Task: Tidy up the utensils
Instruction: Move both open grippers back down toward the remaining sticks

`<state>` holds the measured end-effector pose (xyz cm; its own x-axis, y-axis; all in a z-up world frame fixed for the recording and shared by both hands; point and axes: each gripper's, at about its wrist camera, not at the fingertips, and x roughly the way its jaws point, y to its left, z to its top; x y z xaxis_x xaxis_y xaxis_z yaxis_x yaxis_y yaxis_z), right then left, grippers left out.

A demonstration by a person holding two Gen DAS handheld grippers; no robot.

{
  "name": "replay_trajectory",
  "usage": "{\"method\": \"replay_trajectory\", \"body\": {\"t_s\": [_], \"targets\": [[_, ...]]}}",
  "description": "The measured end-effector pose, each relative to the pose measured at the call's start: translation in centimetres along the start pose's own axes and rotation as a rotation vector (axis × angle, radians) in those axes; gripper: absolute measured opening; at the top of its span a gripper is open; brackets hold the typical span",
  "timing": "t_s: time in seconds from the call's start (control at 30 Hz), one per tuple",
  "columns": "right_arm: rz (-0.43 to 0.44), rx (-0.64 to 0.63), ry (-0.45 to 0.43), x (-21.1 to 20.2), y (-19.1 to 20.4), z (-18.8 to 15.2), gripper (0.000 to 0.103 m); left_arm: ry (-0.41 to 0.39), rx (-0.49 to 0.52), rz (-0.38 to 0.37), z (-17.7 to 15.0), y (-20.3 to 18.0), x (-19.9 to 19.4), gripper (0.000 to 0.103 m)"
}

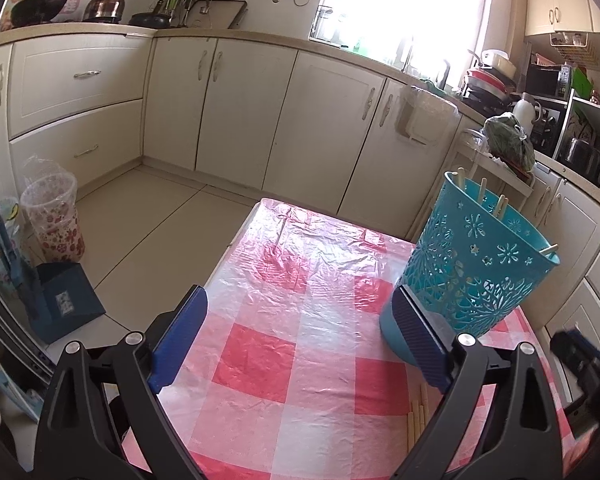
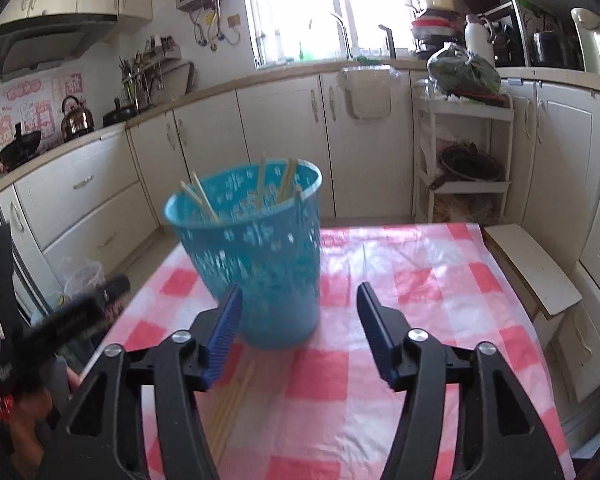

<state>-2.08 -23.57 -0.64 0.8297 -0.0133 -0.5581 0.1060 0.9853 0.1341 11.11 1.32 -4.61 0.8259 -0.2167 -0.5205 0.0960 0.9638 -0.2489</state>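
Right now the teal basket (image 2: 256,256) stands upright on the checked tablecloth (image 2: 420,280), with several wooden chopsticks (image 2: 204,200) leaning against its inner wall, their tips poking above the rim. More loose chopsticks (image 2: 232,404) lie flat on the cloth just in front of the basket's base, on the near side. The right gripper (image 2: 300,312) hangs just short of the basket with its jaws spread wide and nothing between them; one blue pad sits close beside the basket's lower wall, the other well clear of it over bare cloth. The left gripper (image 1: 300,336) hovers to the other side of the basket, jaws also spread and empty, one pad right against the basket's foot, though I cannot tell whether it touches. Beyond the basket run cream kitchen cabinets (image 2: 284,128).
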Motion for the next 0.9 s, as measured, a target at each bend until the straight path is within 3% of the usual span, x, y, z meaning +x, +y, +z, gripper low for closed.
{"method": "replay_trajectory", "body": {"t_s": [0.07, 0.3, 0.47, 0.57, 0.7, 0.9], "targets": [[-0.011, -0.006, 0.059, 0.5, -0.5, -0.9, 0.069, -0.007, 0.016, 0.006, 0.0, -0.3, -0.4, 0.09], [0.004, -0.018, 0.24, 2.1, -1.1, -2.0, 0.093, -0.007, 0.06, 0.011, -0.3, -1.5, -1.7, 0.092], [0.193, 0.008, 0.399, 1.0, -0.3, -2.9, 0.096, 0.013, 0.068, 0.009, -1.0, -1.8, -3.1, 0.094], [0.264, 0.0, 0.387, -1.1, 0.0, -3.1, 0.096, 0.035, 0.067, 0.013, -1.5, -1.9, -3.9, 0.094], [0.194, -0.07, 0.337, -1.8, 1.2, -3.4, 0.096, 0.066, 0.068, 0.024, -2.7, -1.8, -4.9, 0.095], [0.048, -0.148, 0.339, 1.8, 3.6, -4.4, 0.095, 0.113, 0.063, 0.048, -4.1, -1.3, -5.8, 0.095]]}}
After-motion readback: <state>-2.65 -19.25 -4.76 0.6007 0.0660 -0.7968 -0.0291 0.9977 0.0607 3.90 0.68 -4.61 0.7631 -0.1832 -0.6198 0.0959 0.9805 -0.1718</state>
